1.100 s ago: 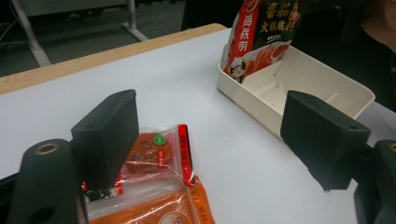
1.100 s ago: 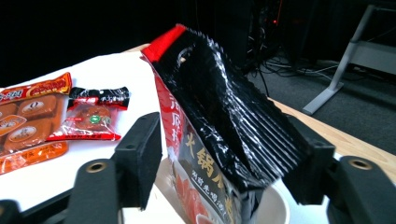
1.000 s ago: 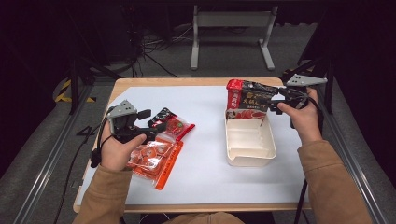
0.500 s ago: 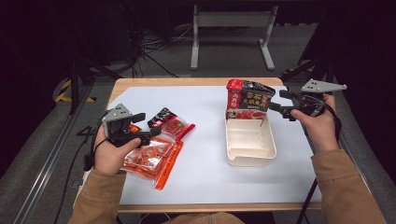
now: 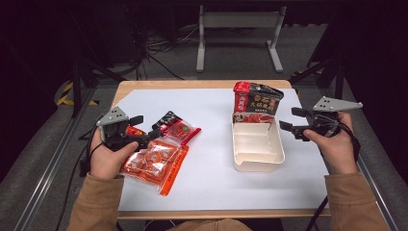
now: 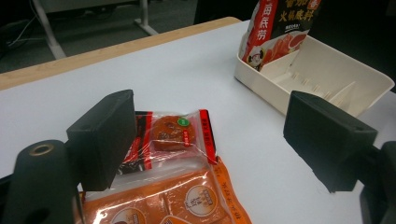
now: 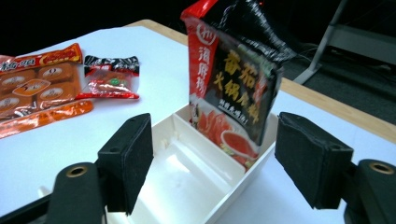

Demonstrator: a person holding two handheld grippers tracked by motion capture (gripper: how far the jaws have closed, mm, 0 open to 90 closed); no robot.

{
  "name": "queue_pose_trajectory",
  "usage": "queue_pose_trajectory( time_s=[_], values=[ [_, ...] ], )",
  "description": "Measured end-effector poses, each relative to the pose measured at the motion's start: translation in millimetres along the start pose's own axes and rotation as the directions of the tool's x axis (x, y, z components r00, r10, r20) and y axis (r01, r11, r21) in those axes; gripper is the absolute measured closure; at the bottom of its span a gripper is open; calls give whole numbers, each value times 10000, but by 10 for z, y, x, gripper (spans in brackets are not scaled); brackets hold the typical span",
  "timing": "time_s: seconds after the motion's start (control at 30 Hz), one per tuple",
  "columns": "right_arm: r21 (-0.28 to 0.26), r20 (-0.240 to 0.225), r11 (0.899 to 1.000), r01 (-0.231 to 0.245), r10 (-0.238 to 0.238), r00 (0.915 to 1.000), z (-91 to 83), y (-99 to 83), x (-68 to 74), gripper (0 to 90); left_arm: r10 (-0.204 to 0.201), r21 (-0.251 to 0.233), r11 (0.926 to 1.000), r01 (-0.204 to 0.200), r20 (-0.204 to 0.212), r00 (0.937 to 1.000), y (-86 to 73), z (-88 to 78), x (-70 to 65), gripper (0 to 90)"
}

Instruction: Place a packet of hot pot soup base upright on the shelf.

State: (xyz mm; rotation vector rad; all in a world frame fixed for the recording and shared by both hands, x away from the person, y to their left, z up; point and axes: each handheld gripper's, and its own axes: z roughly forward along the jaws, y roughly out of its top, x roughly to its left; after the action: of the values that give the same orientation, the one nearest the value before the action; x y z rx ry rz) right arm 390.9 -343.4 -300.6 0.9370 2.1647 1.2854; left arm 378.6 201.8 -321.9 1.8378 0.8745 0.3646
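**1 packet boxed, 2 left on the counter**

While the tall red-and-black sauce packet (image 5: 256, 102) already stands upright in the far compartment of the white tray (image 5: 257, 161), leaning on its far wall, the packing looks about 1 third done. The right hand-held gripper (image 5: 289, 120) sits just beside the tray's right edge with nothing between its jaws, which have just been opening and now stand spread wide; from its own view the packet stands beyond the open jaws, untouched. The left hand-held gripper (image 5: 146, 127) hangs over the 2 remaining packets at the left of the counter (image 5: 216, 187), jaws spread and empty. Under it lie the large orange snack pack (image 5: 153, 161) and, touching its far edge, the small red-and-black packet (image 5: 177, 128). Both lie well apart from the tray, so I judge 2 pickups remain, and the tray's near compartments are bare.
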Motion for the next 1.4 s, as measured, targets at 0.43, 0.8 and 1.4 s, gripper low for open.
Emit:
queue_pose_trajectory(
  time_s=[0.43, 0.8, 1.4],
  values=[
    [110, -188, 9998, -169, 171, 9997, 51, -120, 53, 273, 151, -96, 9998, -152, -202, 9997, -3, -102, 84, 164],
    [162, -279, 9998, -110, 115, 9995, 53, -174, 60, 273, 164, 30, 9999, -162, -551, 9983, -42, -167, 207, 165],
    [58, -393, 10000, -38, 40, 9992, 76, -182, 63, 274, -64, -164, 9999, 39, -1500, 9887, -280, -274, 461, 189]
  ],
)
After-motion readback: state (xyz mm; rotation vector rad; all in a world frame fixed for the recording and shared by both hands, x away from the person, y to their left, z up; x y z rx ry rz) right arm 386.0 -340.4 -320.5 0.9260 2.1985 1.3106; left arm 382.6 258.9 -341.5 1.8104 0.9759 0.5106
